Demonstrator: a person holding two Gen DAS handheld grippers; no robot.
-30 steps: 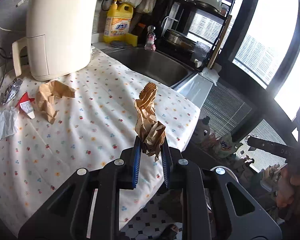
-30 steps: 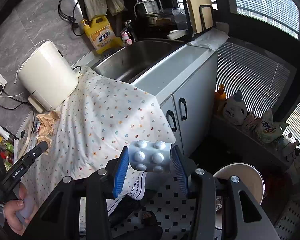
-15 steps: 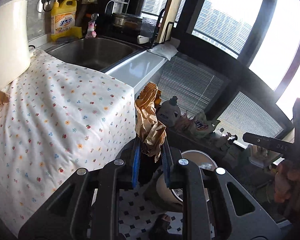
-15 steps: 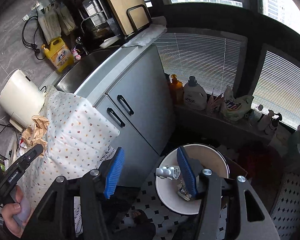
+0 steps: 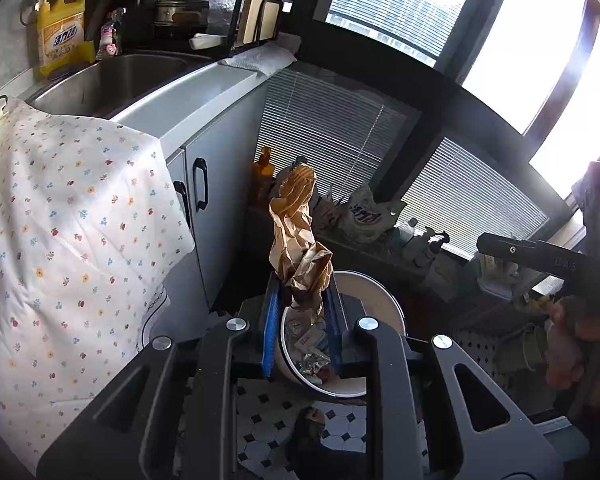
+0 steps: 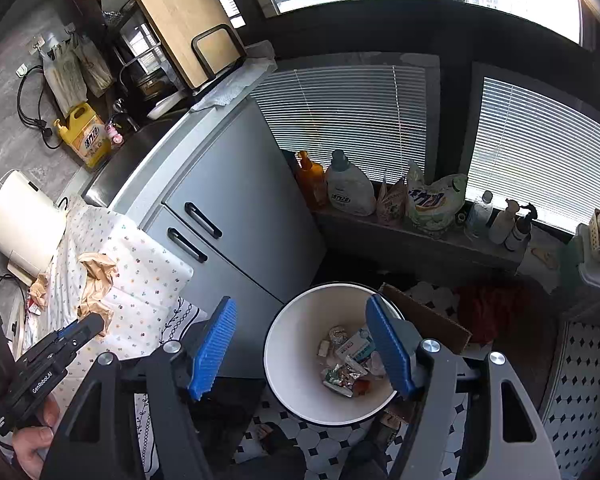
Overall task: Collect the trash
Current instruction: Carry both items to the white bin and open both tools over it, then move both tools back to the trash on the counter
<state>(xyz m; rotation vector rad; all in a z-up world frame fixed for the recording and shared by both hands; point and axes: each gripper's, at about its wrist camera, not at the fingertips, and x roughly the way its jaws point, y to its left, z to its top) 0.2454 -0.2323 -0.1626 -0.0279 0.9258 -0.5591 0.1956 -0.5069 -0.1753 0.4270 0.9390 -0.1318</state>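
Note:
My left gripper (image 5: 300, 300) is shut on a crumpled brown paper bag (image 5: 296, 236), held upright above the white trash bin (image 5: 384, 300) on the floor. My right gripper (image 6: 304, 344) is open and empty, right over the same bin (image 6: 292, 344). Several wrappers and a small carton (image 6: 348, 360) lie in the bin's bottom. In the right wrist view the left gripper (image 6: 80, 328) shows at the lower left with the brown bag (image 6: 96, 284) in it. More crumpled brown paper (image 6: 40, 286) lies on the flowered tablecloth (image 6: 140, 272).
Grey cabinet doors (image 6: 236, 220) stand beside the bin. A sink (image 5: 112, 80), a yellow detergent jug (image 5: 62, 38) and a white appliance (image 6: 24, 216) are on the counter. Bottles and bags (image 6: 352, 188) line the low window ledge. A cardboard piece (image 6: 424, 316) stands behind the bin.
My left gripper swung from the table over to the bin with the paper bag. My right gripper opened and the white blister pack it held dropped away over the bin.

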